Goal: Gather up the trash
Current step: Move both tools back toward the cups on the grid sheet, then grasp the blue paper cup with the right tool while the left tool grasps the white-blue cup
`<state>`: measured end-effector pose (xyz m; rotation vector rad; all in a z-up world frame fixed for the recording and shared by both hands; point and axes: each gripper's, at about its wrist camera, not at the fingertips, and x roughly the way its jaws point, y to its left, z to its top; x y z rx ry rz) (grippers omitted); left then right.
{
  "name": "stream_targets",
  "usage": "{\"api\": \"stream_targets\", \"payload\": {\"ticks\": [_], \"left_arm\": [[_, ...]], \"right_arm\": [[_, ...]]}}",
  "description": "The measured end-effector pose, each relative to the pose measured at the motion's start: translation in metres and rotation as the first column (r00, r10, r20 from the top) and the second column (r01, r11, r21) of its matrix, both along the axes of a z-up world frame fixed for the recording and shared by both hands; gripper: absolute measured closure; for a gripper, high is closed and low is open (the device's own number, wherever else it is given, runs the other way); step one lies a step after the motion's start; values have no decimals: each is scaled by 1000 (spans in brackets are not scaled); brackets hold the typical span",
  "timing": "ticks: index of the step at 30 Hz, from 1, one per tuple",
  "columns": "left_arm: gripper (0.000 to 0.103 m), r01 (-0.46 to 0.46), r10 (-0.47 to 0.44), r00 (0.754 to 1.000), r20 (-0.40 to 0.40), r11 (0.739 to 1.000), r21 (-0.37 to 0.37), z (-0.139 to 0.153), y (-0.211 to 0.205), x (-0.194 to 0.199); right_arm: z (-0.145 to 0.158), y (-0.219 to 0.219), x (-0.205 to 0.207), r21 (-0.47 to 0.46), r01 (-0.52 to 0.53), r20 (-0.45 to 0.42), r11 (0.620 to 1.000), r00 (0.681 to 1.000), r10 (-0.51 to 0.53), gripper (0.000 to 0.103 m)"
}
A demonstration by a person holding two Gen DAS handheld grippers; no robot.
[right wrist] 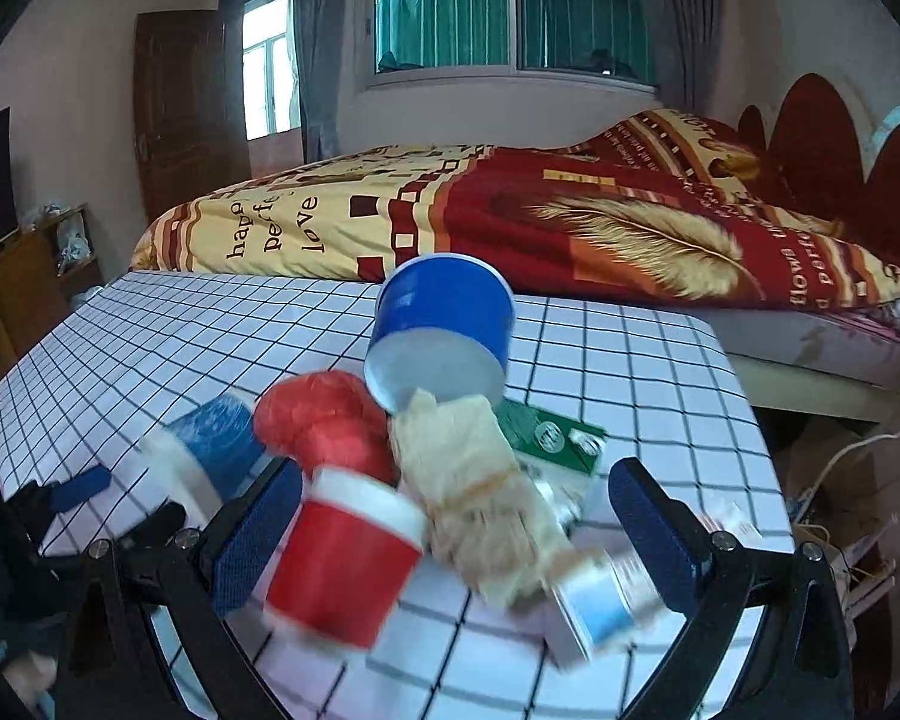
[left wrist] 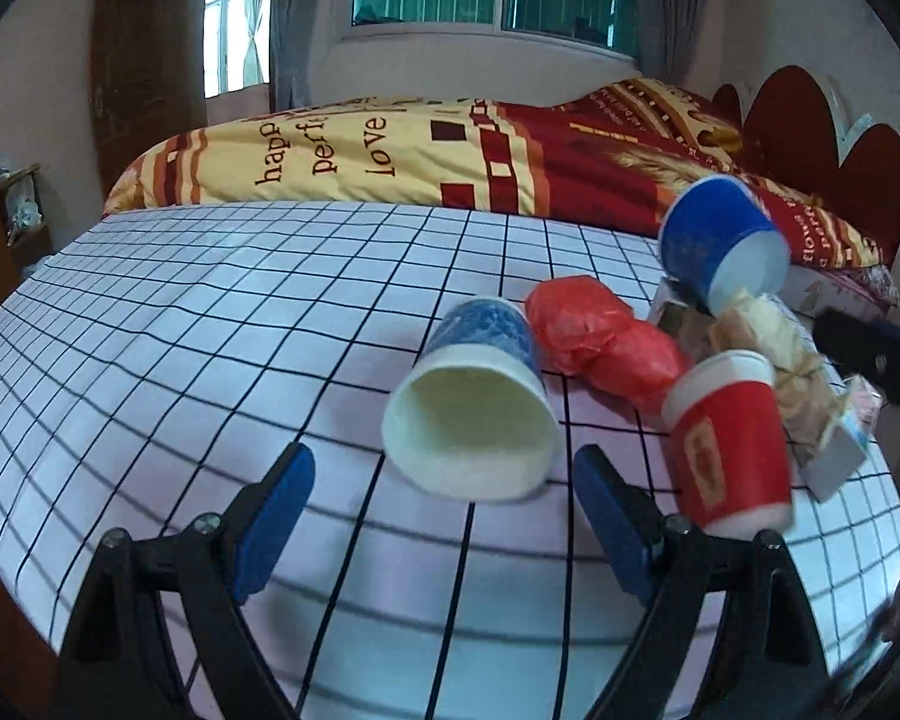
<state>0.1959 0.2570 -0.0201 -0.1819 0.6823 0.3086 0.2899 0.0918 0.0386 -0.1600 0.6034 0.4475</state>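
Both claws wide open and empty, so I slide my left gripper (left wrist: 444, 480) around the tipped blue-and-white cup (left wrist: 474, 402) on the checked table (left wrist: 210, 330), mouth facing me, squeezing gently near the rim while my right gripper (right wrist: 456, 492) straddles the red cup (right wrist: 342, 564).

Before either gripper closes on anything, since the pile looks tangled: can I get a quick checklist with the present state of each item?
1. Left gripper open: ok.
2. Right gripper open: ok.
3. Blue-patterned cup lined up with the left gripper: ok, lying on its side, mouth toward it.
4. Red cup free to lift alone: not ok, crumpled paper leans against it.
5. Solid blue cup stable: not ok, tilted on the pile.
6. Bin in view: not ok, none visible.
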Motion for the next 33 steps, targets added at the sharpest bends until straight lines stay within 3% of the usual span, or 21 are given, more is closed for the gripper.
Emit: {"api": "stream_targets", "payload": {"ticks": [10, 13, 15, 18, 27, 33], "left_arm": [[14, 4, -4, 1000, 2, 999, -37, -2, 7, 20], [14, 12, -12, 1000, -8, 999, -44, -3, 9, 24], [20, 16, -17, 1000, -13, 999, -48, -4, 9, 26], [41, 37, -38, 999, -9, 997, -64, -3, 9, 26], [51, 63, -60, 996, 60, 997, -45, 23, 4, 2], [56, 72, -68, 993, 93, 997, -36, 30, -2, -18]], "right_arm": [[-8, 30, 48, -1, -17, -35, 1000, 999, 16, 0], [-12, 34, 56, -5, -24, -49, 1000, 999, 24, 8], [-14, 35, 60, -7, -33, -65, 999, 997, 33, 28], [-11, 36, 60, 9, -54, -68, 998, 996, 55, 28], [32, 4, 35, 28, -88, -14, 996, 996, 88, 28], [39, -36, 9, 4, -66, -2, 998, 998, 66, 29]]}}
